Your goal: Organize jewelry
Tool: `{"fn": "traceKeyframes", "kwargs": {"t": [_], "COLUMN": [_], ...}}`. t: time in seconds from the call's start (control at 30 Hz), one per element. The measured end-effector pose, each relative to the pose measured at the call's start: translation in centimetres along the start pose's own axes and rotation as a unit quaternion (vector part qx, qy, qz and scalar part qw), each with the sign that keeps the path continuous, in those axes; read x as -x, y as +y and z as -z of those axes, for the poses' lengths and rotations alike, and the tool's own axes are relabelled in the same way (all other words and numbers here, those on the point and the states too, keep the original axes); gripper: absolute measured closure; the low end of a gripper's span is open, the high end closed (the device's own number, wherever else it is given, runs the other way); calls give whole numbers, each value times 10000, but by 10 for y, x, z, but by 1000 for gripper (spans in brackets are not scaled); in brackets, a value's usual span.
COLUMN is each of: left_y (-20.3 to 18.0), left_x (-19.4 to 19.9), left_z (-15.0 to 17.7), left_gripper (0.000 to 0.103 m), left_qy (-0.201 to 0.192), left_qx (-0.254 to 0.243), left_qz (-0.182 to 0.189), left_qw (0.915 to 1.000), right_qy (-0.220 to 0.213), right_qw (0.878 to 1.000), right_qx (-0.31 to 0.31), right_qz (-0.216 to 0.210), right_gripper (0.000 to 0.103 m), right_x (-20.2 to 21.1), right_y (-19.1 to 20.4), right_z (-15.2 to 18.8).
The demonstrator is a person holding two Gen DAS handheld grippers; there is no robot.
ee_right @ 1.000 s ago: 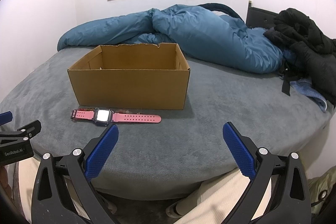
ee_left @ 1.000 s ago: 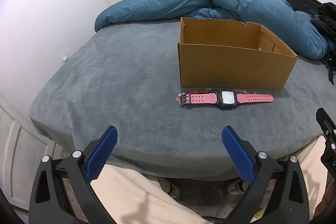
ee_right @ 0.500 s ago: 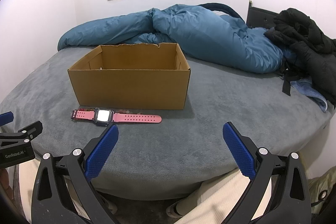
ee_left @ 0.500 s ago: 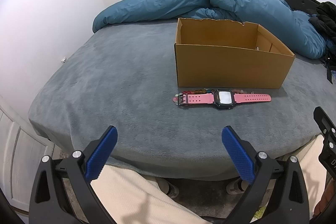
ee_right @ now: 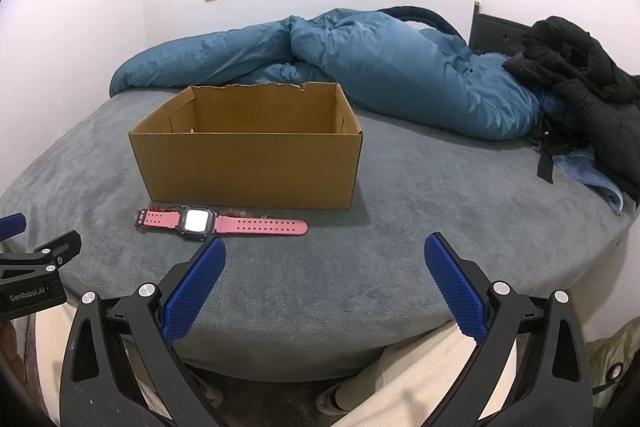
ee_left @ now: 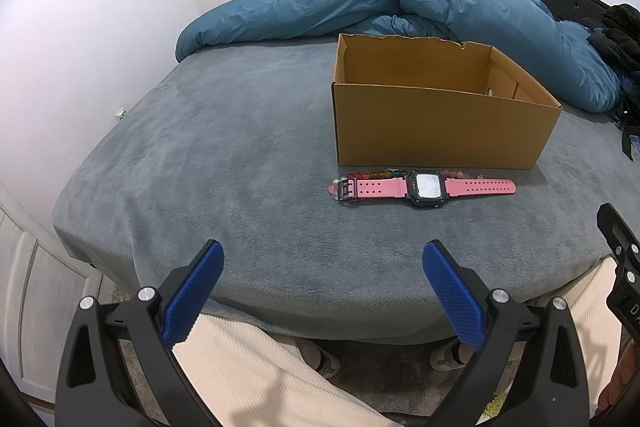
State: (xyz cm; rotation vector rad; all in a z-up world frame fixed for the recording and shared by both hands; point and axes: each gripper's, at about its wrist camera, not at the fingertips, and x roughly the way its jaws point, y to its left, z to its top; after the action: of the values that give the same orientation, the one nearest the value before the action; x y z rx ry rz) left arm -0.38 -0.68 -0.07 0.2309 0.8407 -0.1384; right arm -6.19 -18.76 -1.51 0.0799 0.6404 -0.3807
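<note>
A pink watch with a black case lies flat on the grey bed, just in front of an open cardboard box. A string of coloured beads lies behind the watch strap, against the box's foot. My left gripper stands open near the bed's front edge, short of the watch, with nothing between its blue pads. Also open and holding nothing, my right gripper hangs to the right of the watch. The box's floor is hidden.
A crumpled blue duvet lies across the back of the bed. Black clothing is piled at the right. A person's cream trouser legs show below the bed edge. A wall bounds the left side.
The left wrist view has drifted slightly right, so the box and watch sit a little further left in it. The right gripper has barely moved. Both stay open.
</note>
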Motion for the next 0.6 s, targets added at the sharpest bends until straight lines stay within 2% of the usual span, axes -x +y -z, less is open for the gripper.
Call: {"fn": "traceKeyframes", "kwargs": {"t": [0.6], "left_y": [0], "left_x": [0], "left_z": [0], "left_gripper": [5], "left_qy": [3], "left_qx": [2], "left_qz": [-3], "left_qw": [10000], "right_qy": [-7], "right_qw": [10000], "right_qx": [-5], "right_qz": [-4], "right_gripper": [8], "right_x": [2], "right_y": [0], "right_z": [1]}}
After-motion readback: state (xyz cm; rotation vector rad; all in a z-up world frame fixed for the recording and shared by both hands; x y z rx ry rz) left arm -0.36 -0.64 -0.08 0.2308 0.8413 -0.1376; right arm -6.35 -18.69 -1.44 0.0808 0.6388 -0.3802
